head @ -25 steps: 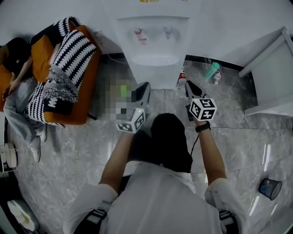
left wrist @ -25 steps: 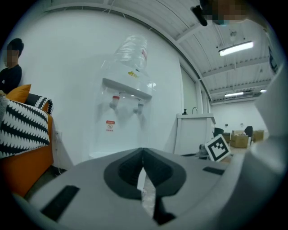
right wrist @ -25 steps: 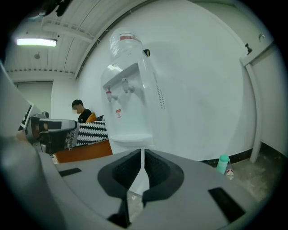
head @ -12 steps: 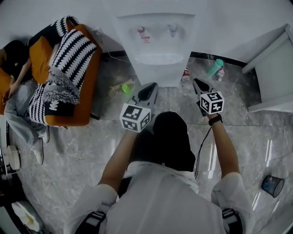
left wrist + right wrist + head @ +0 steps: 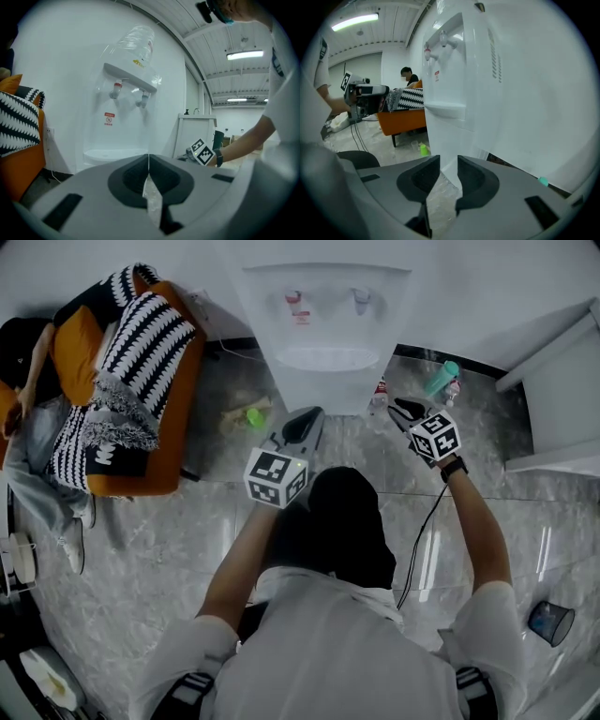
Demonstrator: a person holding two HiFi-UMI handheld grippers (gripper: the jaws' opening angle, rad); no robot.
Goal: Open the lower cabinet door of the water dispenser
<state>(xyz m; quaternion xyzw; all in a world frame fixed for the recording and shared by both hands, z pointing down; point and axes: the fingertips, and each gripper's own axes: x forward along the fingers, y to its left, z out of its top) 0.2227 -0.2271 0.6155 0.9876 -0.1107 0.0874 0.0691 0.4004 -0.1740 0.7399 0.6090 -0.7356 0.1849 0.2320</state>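
White water dispenser (image 5: 323, 352), orange sofa (image 5: 180, 409), grey floor (image 5: 159, 549).
The floor is pale-veined marble. A black-and-white zigzag blanket (image 5: 145, 334) covers the sofa. The small cup (image 5: 252, 416) is bright green and the bottle (image 5: 437, 381) teal.

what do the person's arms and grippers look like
Left gripper and right gripper: grey bodies, dark padded fingers, each with a white cube of black square markers. White short sleeves; black wristband and black cable on the right arm. The right fingers are opening, nothing between them.
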